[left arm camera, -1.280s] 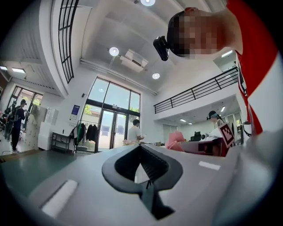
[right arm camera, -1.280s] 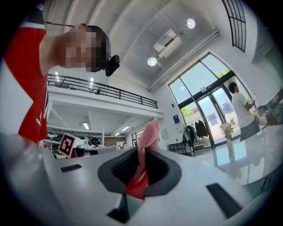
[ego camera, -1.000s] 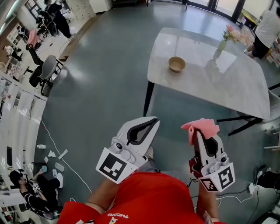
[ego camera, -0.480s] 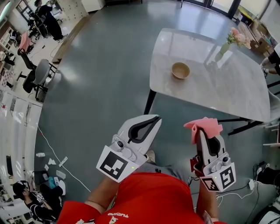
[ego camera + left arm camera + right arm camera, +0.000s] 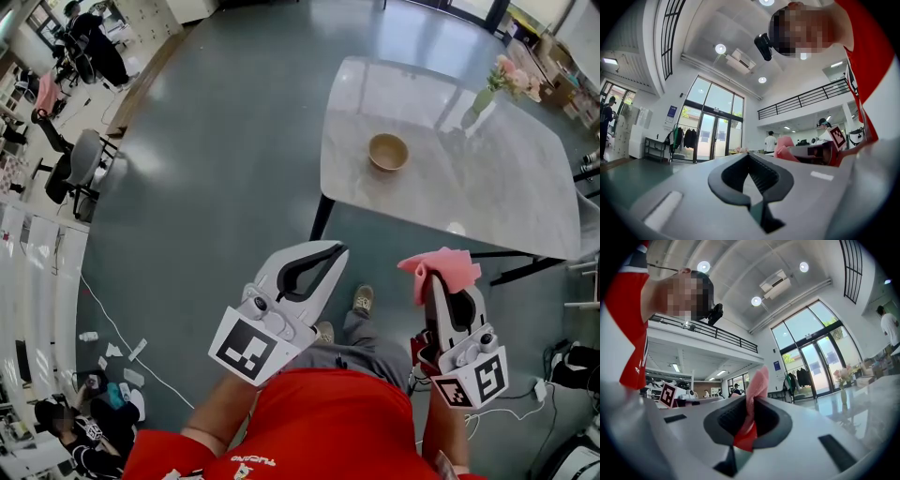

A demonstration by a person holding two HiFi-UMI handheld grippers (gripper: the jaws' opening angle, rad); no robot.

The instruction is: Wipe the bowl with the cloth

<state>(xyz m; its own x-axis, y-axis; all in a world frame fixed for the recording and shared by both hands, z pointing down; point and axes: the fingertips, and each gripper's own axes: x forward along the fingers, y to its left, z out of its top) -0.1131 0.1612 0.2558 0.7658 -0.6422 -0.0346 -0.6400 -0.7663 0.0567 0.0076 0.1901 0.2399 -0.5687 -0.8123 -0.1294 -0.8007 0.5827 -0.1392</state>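
while my right gripper pinches the pink cloth, my left gripper is clenched empty, both short of the bowl.

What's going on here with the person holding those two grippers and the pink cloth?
A person in a red top stands on the floor short of the table, holding a gripper in each hand. The right gripper is shut on a pink cloth; the left gripper is shut with nothing in it. The bowl sits untouched on the table, with a vase of flowers farther back. No wiping has begun yet.
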